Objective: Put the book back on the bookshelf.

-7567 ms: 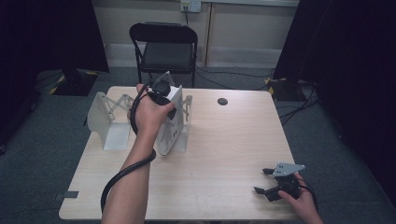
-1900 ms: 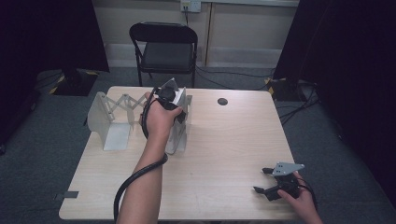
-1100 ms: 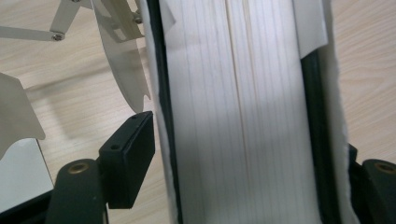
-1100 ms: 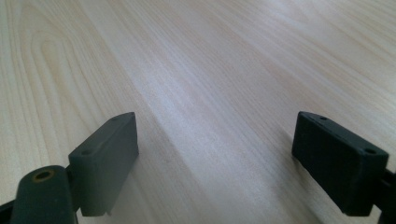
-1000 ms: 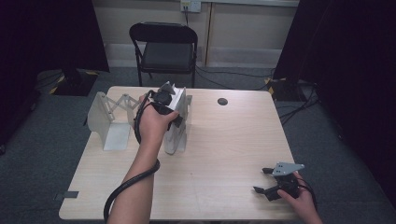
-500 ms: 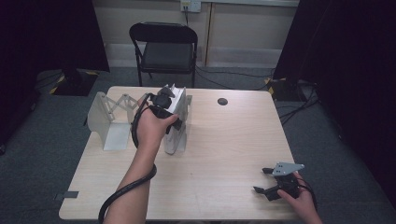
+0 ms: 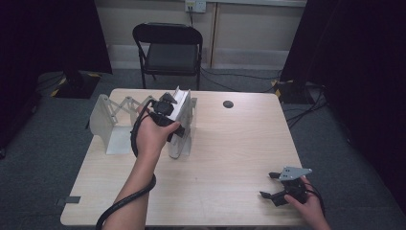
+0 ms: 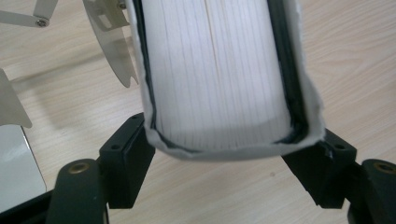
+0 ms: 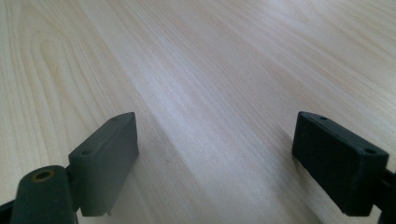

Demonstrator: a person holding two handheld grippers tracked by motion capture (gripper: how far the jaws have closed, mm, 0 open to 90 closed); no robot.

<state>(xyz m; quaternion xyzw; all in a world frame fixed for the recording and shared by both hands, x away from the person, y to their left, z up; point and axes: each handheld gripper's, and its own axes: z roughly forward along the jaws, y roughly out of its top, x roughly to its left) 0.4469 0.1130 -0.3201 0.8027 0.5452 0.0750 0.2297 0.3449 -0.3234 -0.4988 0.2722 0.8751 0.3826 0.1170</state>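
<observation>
A thick white book (image 7: 182, 103) stands on edge on the wooden table (image 7: 230, 148), against the right end plate (image 7: 186, 141) of an extending metal book rack. My left gripper (image 7: 168, 101) comes at it from the left and is shut on it. In the left gripper view the book's page edge (image 8: 219, 74) sits between the two black jaws of the left gripper (image 8: 224, 161), which press on its covers. The rack's left plate (image 7: 103, 122) and scissor links (image 7: 129, 103) stand further left. My right gripper (image 7: 273, 186) rests near the table's front right corner, open, with bare wood between the jaws of the right gripper (image 9: 229, 154).
A small black round disc (image 7: 228, 104) lies at the back of the table. A black folding chair (image 7: 167, 50) stands behind the table's far edge. Cables run over the floor at the back right.
My left hand has drifted slightly toward the near side and its forearm has swung, with the book still in its grip. The right gripper has not moved.
</observation>
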